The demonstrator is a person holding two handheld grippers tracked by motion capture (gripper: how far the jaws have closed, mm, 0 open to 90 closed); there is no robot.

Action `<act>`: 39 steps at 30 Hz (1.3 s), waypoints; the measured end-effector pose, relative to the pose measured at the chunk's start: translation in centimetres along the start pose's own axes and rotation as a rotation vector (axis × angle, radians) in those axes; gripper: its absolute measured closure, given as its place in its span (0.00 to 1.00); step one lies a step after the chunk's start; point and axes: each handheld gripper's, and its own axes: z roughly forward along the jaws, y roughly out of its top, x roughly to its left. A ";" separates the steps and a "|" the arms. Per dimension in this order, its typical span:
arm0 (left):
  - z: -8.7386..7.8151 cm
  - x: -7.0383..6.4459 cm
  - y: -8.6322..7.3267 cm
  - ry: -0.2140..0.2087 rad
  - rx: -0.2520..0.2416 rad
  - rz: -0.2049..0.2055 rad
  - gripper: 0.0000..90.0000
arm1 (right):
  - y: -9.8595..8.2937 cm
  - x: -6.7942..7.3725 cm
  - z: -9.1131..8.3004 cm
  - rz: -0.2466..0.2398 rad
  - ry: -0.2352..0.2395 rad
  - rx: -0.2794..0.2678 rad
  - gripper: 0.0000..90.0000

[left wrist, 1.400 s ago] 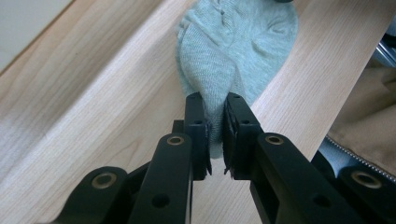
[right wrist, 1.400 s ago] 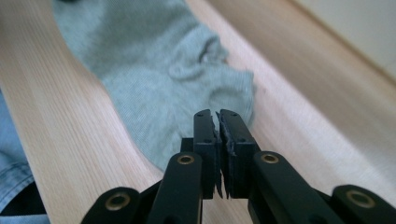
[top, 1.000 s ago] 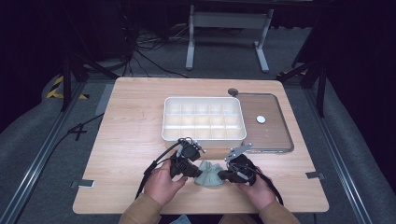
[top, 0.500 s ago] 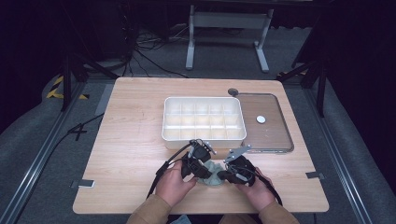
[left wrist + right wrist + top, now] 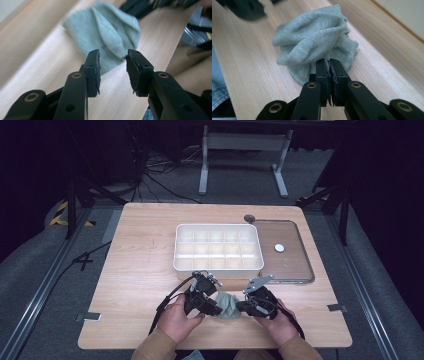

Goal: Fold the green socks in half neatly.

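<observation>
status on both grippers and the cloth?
Left gripper open at the cloth. Right gripper shut at cloth edge, grip unclear. Nothing in the way.

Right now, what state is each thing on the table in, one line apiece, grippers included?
Crumpled grey-green knit cloth: bunched up on the wooden table, between the two grippers.
Left gripper: open, jaws at the cloth's edge.
Right gripper: jaws closed at the cloth's near edge; whether fabric is pinched cannot be told.
White plastic compartment tray: uncovered, compartments look empty.
Clear flat lid: lying flat beside the tray.
</observation>
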 end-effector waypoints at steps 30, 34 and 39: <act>-0.3 -0.2 0.0 -0.076 -0.096 0.004 0.69 | 0.2 -0.7 -1.6 0.035 -0.002 -0.026 0.92; -1.4 0.1 -0.6 -0.067 -0.132 -0.012 0.68 | 0.7 -0.4 -2.1 0.020 -0.002 -0.050 0.92; -2.4 1.0 -1.8 -0.007 -0.138 -0.042 0.71 | 2.2 1.0 -2.2 -0.026 0.038 -0.093 0.92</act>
